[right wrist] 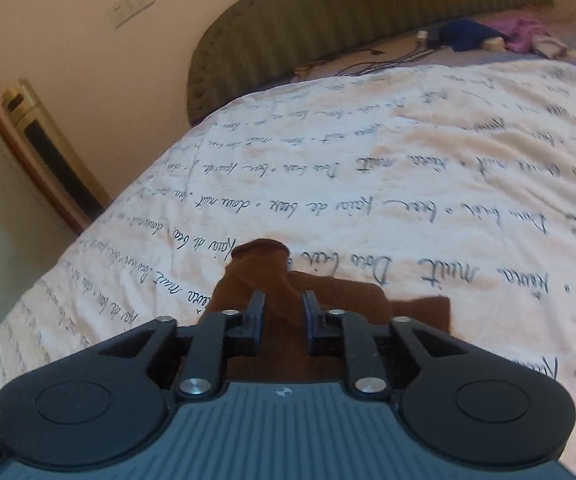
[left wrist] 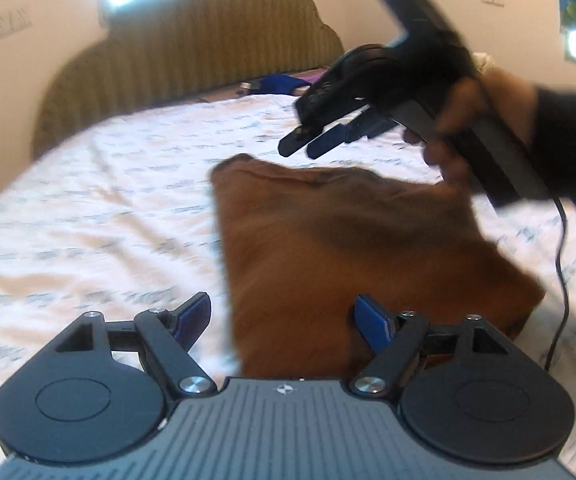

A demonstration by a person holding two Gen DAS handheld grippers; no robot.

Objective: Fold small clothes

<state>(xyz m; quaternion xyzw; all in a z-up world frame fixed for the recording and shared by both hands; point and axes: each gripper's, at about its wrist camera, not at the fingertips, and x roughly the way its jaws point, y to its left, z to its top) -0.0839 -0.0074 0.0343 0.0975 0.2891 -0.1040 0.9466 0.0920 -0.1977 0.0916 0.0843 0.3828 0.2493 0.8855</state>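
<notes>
Brown garment (left wrist: 348, 240) lying on the bed (left wrist: 87, 220), filling centre and lower right of the left wrist view, already gathered into a rough rectangle with fairly straight edges. Judged partly folded at least; perhaps one more fold or a tidying pass left, though layer count impossible to read through the motion blur.

Left claw (left wrist: 283, 318) spread wide at bottom of its frame, holding nothing, one blue finger (left wrist: 372, 320) over the cloth's near edge, the other (left wrist: 193, 314) over the sheet. Contact with fabric unclear.

Right claw (left wrist: 308, 142) hovering in upper right of the left wrist view, above the garment's far edge, apart from it. In its own view, right claw (right wrist: 281, 312) narrowed to a slim gap with brown cloth showing behind; nothing seen pinched, but fully shut or not cannot be told.

Near end of garment hidden under both claw bodies. Blue and purple items (right wrist: 484, 34) near the headboard (right wrist: 328, 12) at upper right too small to identify.
</notes>
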